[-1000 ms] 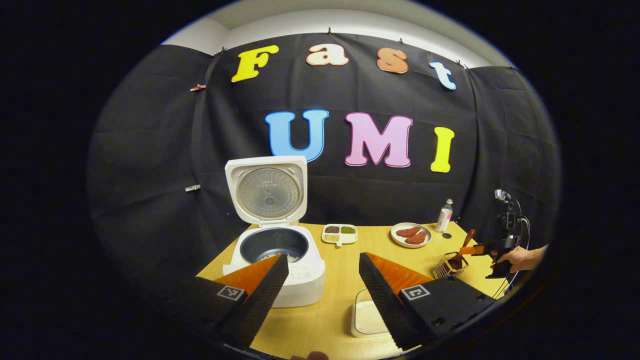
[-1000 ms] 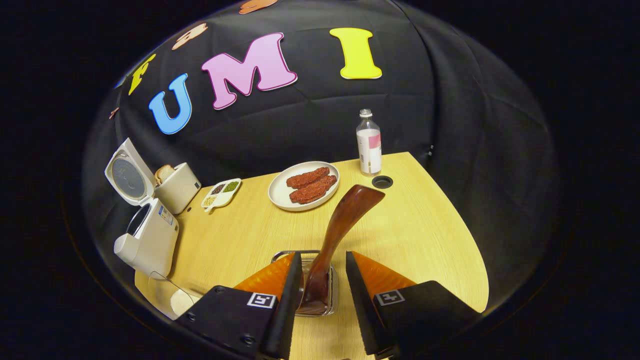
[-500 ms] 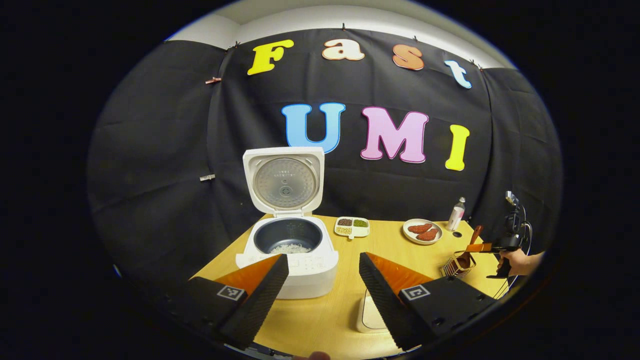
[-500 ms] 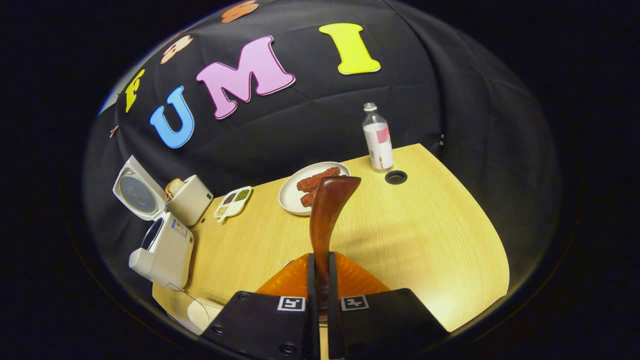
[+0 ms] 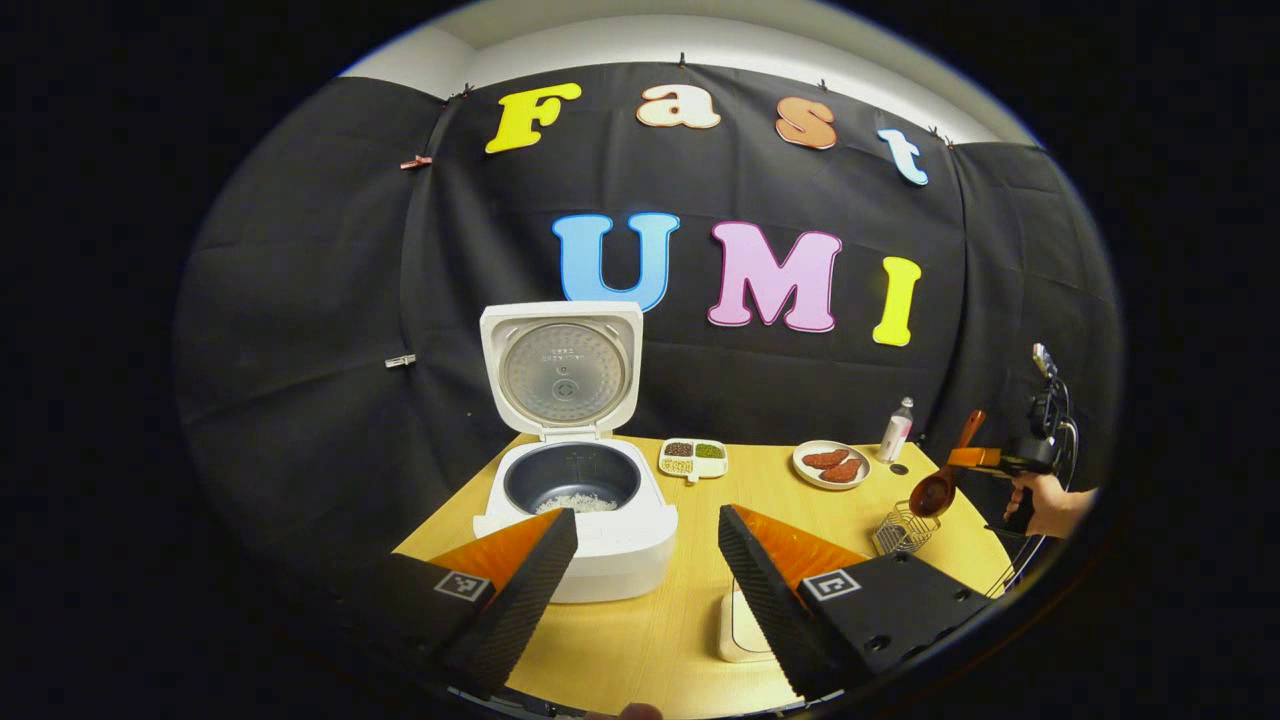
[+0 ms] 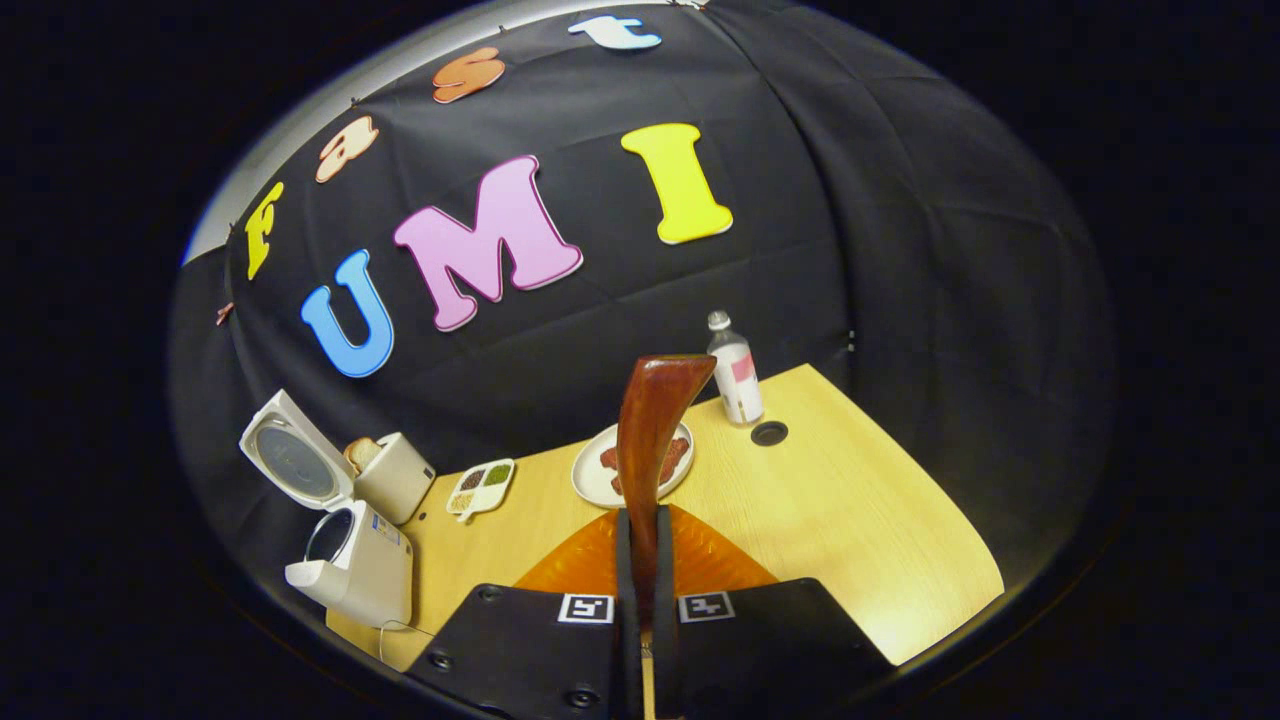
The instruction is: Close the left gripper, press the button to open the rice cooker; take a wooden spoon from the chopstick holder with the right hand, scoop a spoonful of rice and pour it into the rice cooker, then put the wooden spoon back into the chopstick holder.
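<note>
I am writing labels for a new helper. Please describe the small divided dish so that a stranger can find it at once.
Start at the white rice cooker with its lid raised, on the wooden table. Just right of its pot, near the back wall, lies the divided dish. Unlike the round plate farther right, it is rectangular, with compartments of dark, green and pale grains.

A staged recording booth dressed as a kitchen corner, not a lived-in home. Black cloth (image 5: 300, 300) hangs as the wall on every side, pinned along its top edge below a strip of plain white wall (image 5: 700, 45). One light wooden table (image 6: 850, 500) carries kitchen goods: an open white rice cooker (image 5: 575, 500), a small divided dish of beans and grains (image 5: 692, 458), a plate (image 5: 805, 470) with two reddish pieces of food, a bottle (image 6: 735, 370), a toaster with bread (image 6: 392, 478) and a wire holder (image 5: 900, 528). A cable hole (image 6: 768, 433) is set in the tabletop, as on an office desk
</note>
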{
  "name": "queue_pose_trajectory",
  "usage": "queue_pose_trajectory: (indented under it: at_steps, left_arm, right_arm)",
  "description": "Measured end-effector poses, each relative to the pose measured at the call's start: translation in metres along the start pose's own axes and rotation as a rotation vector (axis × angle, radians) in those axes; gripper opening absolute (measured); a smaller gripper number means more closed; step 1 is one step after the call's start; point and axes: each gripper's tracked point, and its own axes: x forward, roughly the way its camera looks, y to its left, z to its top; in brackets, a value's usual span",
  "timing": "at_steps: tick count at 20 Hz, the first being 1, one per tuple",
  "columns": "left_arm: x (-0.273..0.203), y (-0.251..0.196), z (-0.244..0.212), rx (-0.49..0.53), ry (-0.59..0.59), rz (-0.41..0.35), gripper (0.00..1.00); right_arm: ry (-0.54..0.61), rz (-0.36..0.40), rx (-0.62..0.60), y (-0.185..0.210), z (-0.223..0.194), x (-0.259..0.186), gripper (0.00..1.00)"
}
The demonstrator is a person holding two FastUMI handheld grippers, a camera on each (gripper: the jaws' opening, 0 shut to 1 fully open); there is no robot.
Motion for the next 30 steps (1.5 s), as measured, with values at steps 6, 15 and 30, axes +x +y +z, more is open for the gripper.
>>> queue_pose_trajectory:
  at_steps: [6, 15, 30]
  left_arm:
    - [-0.001, 0.021, -0.007, 0.016, 0.004, -0.074, 0.98]
    - [-0.003, 0.037, -0.012, 0.052, -0.002, -0.169, 0.98]
    - [-0.006, 0.051, -0.025, 0.044, 0.01, -0.186, 0.98]
  right_arm:
    - [-0.077, 0.066, -0.047, 0.072, 0.013, -0.074, 0.09]
    - [0.031, 0.117, -0.338, 0.18, -0.096, -0.125, 0.09]
    - [0.323, -0.029, -0.682, 0.181, -0.242, -0.089, 0.09]
